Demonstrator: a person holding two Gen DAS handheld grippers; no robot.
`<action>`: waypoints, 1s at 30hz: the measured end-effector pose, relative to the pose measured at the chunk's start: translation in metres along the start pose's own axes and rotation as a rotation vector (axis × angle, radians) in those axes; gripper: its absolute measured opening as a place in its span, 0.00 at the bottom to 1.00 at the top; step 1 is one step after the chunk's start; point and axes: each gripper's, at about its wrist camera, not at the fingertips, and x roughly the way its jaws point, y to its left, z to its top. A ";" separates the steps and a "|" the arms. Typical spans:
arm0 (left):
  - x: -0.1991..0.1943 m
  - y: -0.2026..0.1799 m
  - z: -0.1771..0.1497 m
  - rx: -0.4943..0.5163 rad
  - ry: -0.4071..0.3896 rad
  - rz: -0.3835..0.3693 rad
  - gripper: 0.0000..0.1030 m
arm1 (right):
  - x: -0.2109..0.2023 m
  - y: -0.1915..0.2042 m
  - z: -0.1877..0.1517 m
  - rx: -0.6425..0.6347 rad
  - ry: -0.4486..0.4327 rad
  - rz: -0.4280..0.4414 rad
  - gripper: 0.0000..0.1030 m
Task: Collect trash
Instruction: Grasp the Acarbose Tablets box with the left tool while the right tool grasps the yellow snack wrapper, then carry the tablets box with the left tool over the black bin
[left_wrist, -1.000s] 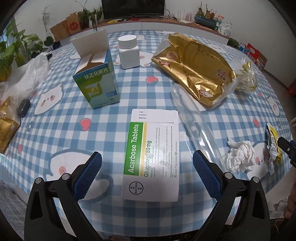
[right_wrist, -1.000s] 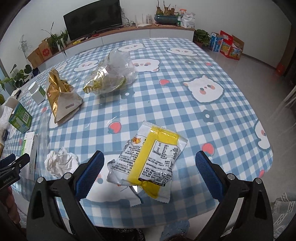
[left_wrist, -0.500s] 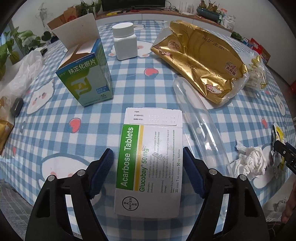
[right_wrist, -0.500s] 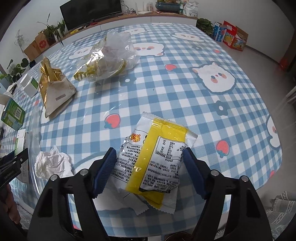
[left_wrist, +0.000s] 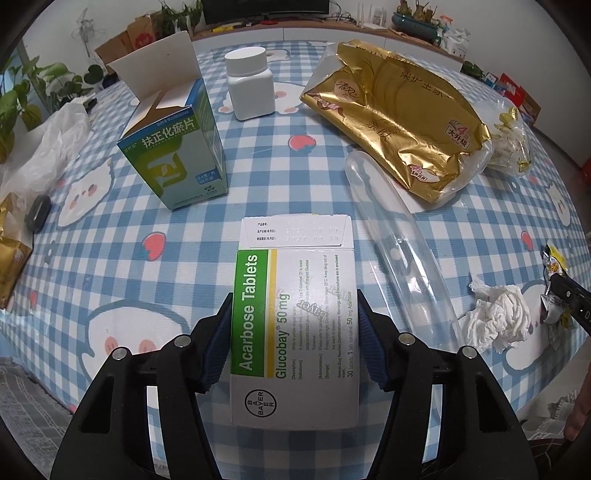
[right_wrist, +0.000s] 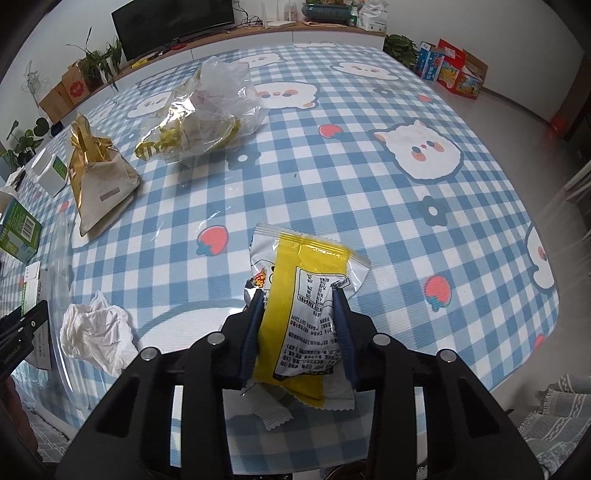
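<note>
A white and green Acarbose tablet box (left_wrist: 291, 266) lies flat on the blue checked tablecloth (left_wrist: 110, 258). My left gripper (left_wrist: 294, 317) straddles it, its jaws closing, and the blue pads (left_wrist: 218, 343) touch the box's two long sides. In the right wrist view a yellow and silver snack wrapper (right_wrist: 314, 258) stands buckled between the pads of my right gripper (right_wrist: 298, 306), whose jaws are closing and pinching it. A small white wrapper (right_wrist: 275, 417) lies on the cloth under it.
An open green medicine box (left_wrist: 177, 155), a white bottle (left_wrist: 250, 85), a gold bag (left_wrist: 399, 110), a clear plastic tube (left_wrist: 399, 258) and a crumpled tissue (left_wrist: 498, 317) lie around. A clear bag of wrappers (right_wrist: 207, 114) sits farther back. The table's front edge is close below both grippers.
Both grippers went from wide open to closed in on their items. The left pads now meet the tablet box's sides; the right pads have squeezed the snack wrapper so that it buckles upward.
</note>
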 end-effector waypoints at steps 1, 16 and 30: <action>-0.001 0.001 0.000 -0.004 -0.004 -0.005 0.58 | -0.001 -0.001 0.000 0.004 -0.002 0.012 0.29; -0.041 -0.008 -0.010 -0.010 -0.068 -0.034 0.58 | -0.030 -0.004 -0.007 0.004 -0.064 0.042 0.28; -0.087 -0.020 -0.053 -0.007 -0.099 -0.068 0.58 | -0.076 -0.014 -0.037 -0.014 -0.114 0.093 0.28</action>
